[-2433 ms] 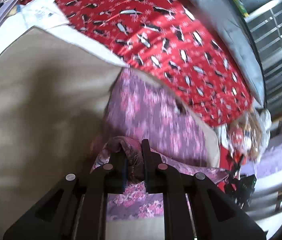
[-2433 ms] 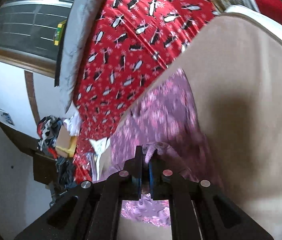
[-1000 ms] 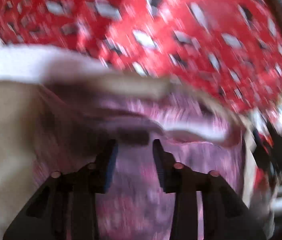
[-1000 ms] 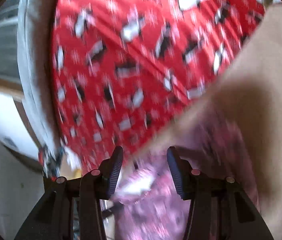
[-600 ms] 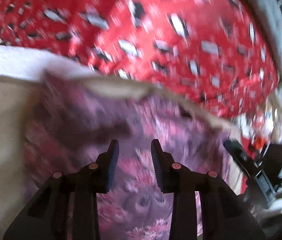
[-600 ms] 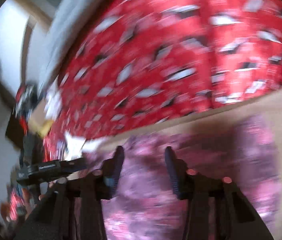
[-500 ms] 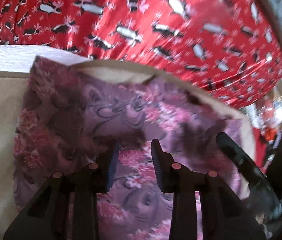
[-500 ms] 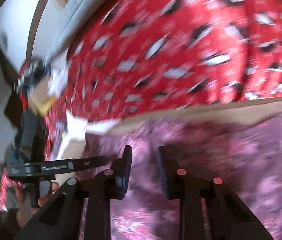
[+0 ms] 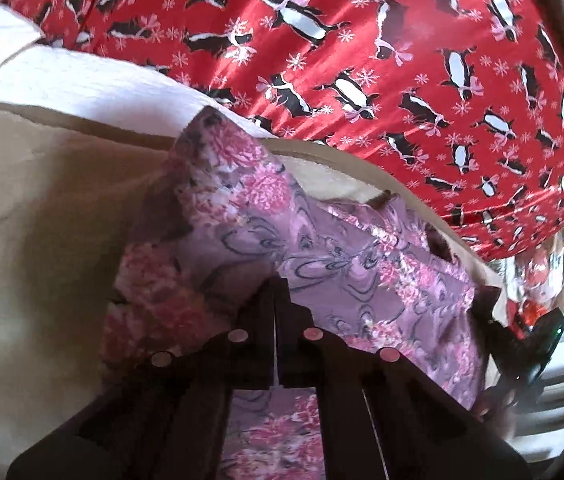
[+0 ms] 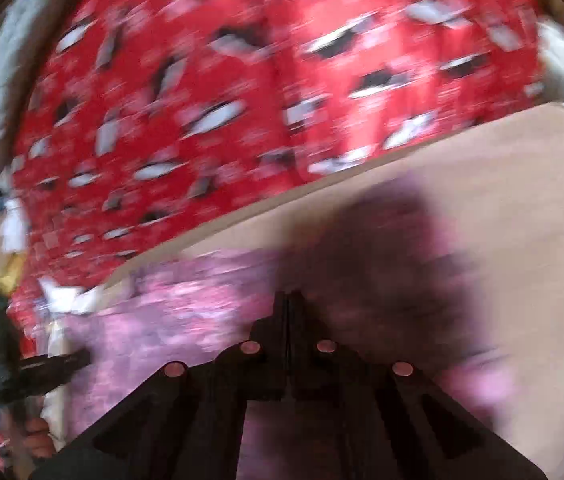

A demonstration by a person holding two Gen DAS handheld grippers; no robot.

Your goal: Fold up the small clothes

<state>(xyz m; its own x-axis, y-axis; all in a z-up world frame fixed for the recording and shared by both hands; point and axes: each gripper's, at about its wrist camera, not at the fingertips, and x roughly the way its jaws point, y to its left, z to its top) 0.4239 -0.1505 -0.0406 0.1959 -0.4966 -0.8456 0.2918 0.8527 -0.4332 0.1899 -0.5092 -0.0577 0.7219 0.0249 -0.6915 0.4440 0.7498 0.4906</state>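
Beige surface [image 9: 42, 220]: crumpled purple floral garment [image 9: 361, 272].

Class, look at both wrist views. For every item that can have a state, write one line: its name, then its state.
Left claw: shut, tips on the cloth; no pinched fabric visible.
Right claw: shut, over the cloth; grasp unclear through blur.
Purple and pink floral satin cloth: lying spread on the pad, partly folded, creased.
Beige padded board: flat under the cloth.
Red penguin-print sheet: spread out behind the pad.

Left claw [image 9: 275, 284] (right claw [image 10: 287, 298] too) closed.
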